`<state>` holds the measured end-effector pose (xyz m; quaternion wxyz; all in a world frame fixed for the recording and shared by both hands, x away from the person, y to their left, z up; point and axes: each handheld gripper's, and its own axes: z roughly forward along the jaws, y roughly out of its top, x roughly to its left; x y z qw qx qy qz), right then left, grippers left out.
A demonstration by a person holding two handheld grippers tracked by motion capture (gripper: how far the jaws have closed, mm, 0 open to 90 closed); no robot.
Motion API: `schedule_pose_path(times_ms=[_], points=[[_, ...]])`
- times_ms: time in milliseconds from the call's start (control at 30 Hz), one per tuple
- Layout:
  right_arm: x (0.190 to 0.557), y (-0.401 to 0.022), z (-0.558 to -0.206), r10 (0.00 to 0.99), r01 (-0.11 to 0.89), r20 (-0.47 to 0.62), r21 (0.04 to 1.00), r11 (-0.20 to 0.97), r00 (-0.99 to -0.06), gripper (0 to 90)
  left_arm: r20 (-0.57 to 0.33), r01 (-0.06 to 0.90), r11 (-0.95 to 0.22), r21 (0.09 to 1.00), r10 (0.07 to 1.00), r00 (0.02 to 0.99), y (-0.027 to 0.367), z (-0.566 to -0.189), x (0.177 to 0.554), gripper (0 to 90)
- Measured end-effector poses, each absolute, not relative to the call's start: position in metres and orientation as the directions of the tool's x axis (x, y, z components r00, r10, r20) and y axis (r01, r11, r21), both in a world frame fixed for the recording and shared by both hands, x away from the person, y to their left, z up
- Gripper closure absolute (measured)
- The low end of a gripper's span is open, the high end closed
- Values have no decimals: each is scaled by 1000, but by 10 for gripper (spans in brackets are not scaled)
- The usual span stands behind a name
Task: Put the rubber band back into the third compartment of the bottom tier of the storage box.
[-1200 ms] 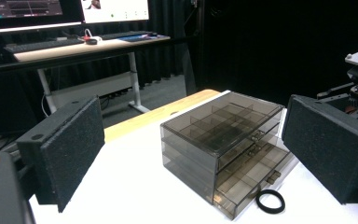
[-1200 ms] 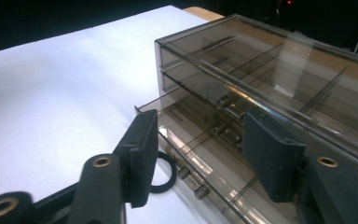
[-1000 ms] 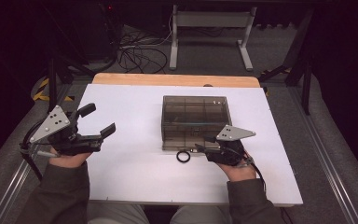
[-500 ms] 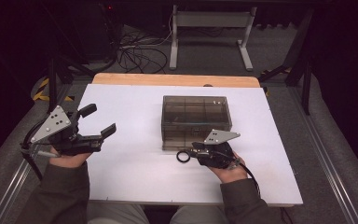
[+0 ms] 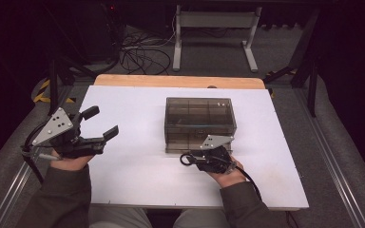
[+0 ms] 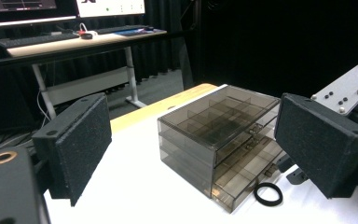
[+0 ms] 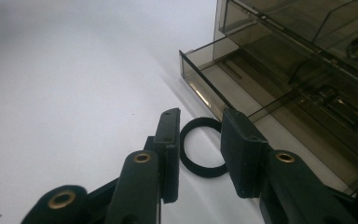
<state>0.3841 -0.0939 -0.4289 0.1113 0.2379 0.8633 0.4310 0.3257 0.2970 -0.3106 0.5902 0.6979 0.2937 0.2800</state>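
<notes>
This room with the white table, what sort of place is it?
Probably a lab or recording studio: black curtains hang around the white table, a desk with monitors and a keyboard stands behind, and a person works hand-held grippers by a small drawer box.

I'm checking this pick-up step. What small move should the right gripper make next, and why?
Probably finish closing. The right gripper has just been narrowing its jaws around the black ring, which lies flat on the white table beside the open lower drawer. The pads flank it but don't visibly press it yet.

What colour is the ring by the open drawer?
Black ring, clearest in the right gripper view.
</notes>
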Motion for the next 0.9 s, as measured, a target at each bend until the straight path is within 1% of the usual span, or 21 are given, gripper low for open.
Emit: schedule_pose_path(times_ms=[200,333,900], points=[[385,-89,-434,505,319,10,785,530,-863,688,48,79,-136,988,740,670,297,-311,325,122],[386,-84,-440,496,317,5,775,546,-868,691,47,79,-136,988,735,676,298,-311,325,141],[388,-70,-455,476,319,-4,738,594,-879,709,45,85,-139,987,735,676,298,-311,325,141]])
